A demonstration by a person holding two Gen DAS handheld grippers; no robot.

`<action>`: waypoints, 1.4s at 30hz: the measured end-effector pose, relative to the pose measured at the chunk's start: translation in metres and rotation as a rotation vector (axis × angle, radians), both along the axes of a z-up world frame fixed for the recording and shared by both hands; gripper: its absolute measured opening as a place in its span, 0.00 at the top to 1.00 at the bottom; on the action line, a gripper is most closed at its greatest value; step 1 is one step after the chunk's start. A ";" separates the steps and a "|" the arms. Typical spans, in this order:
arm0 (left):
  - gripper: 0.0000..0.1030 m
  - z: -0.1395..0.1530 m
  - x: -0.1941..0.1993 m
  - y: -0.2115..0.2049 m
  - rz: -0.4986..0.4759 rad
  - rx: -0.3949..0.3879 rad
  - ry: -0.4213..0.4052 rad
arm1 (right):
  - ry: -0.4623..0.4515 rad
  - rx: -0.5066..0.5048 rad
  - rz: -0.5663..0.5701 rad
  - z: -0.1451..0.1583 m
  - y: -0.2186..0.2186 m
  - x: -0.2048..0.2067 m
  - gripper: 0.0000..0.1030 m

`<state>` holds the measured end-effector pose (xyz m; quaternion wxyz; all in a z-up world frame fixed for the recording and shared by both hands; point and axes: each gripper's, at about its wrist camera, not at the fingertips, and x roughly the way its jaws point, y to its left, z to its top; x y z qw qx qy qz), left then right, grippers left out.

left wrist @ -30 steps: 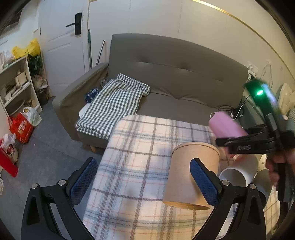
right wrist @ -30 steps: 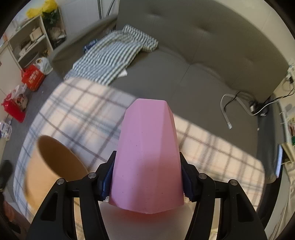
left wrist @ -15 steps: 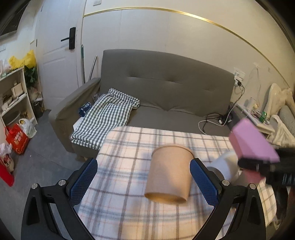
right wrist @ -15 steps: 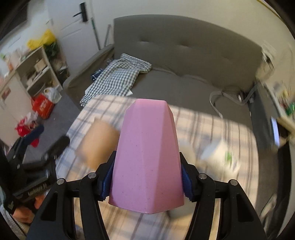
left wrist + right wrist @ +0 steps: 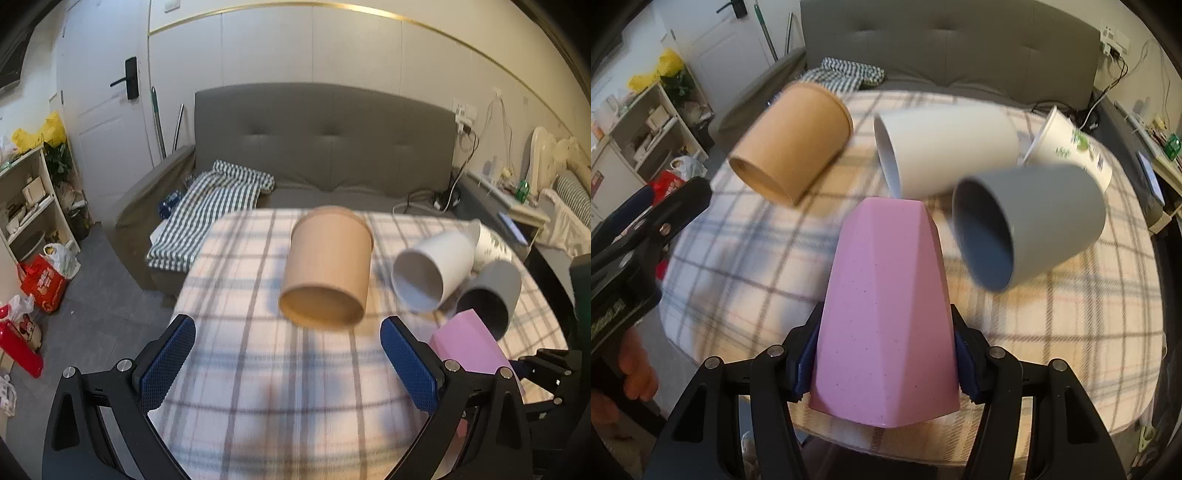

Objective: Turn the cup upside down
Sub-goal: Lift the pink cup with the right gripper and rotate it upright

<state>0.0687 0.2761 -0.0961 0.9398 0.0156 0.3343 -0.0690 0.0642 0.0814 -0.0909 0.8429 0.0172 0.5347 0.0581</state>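
My right gripper (image 5: pixel 882 354) is shut on a pink faceted cup (image 5: pixel 886 306), held above the near edge of the plaid table (image 5: pixel 738 266) with its narrow end pointing away from me. The pink cup also shows in the left wrist view (image 5: pixel 467 345) at the lower right. My left gripper (image 5: pixel 284 363) is open and empty, a little short of a brown paper cup (image 5: pixel 328 266) that lies on its side with its base toward me. The brown cup also shows in the right wrist view (image 5: pixel 790 144).
A white cup (image 5: pixel 432 269), a grey cup (image 5: pixel 487 295) and a printed paper cup (image 5: pixel 487 240) lie on their sides at the table's right. A grey sofa (image 5: pixel 325 147) with a checked cloth stands behind the table. Shelves and bags stand at the left.
My right gripper has come down and back toward the table's near edge with the pink cup. My left gripper has pulled back from the brown cup, which now lies ahead of its fingers.
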 end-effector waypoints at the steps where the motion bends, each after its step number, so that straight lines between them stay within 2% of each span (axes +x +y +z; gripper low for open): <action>1: 0.00 -0.001 -0.001 0.000 0.002 0.004 0.004 | 0.005 -0.001 -0.003 -0.004 -0.001 0.000 0.41; 6: 0.00 -0.001 -0.006 -0.002 0.038 0.024 -0.006 | -0.008 0.022 -0.002 -0.005 -0.005 -0.002 0.41; 7: 0.00 -0.001 -0.006 -0.001 0.043 0.019 -0.009 | -0.008 0.031 -0.003 -0.005 -0.007 -0.001 0.36; 8: 0.00 -0.001 -0.007 -0.001 0.051 0.017 -0.011 | -0.011 0.036 -0.008 -0.005 -0.009 -0.001 0.25; 10: 0.00 0.000 -0.006 0.000 0.068 0.012 -0.007 | -0.034 0.050 -0.022 -0.001 -0.016 -0.003 0.20; 19: 0.00 0.007 -0.015 0.004 0.128 -0.031 -0.013 | -0.107 0.074 -0.026 0.027 -0.040 -0.023 0.19; 27: 0.00 0.004 -0.018 -0.012 0.128 -0.069 0.030 | -0.189 0.081 0.005 0.058 -0.057 -0.041 0.19; 30: 0.00 0.007 -0.016 -0.025 0.129 -0.075 0.069 | -0.196 0.084 -0.021 0.064 -0.072 -0.042 0.19; 36: 0.00 0.015 -0.009 -0.055 0.096 -0.121 0.143 | -0.237 -0.015 -0.076 0.079 -0.104 -0.038 0.19; 38: 0.00 0.016 -0.004 -0.068 0.073 -0.137 0.180 | -0.236 -0.020 -0.090 0.080 -0.116 -0.033 0.19; 42: 0.00 0.014 0.003 -0.100 0.028 -0.101 0.233 | -0.218 -0.021 -0.099 0.077 -0.131 -0.022 0.19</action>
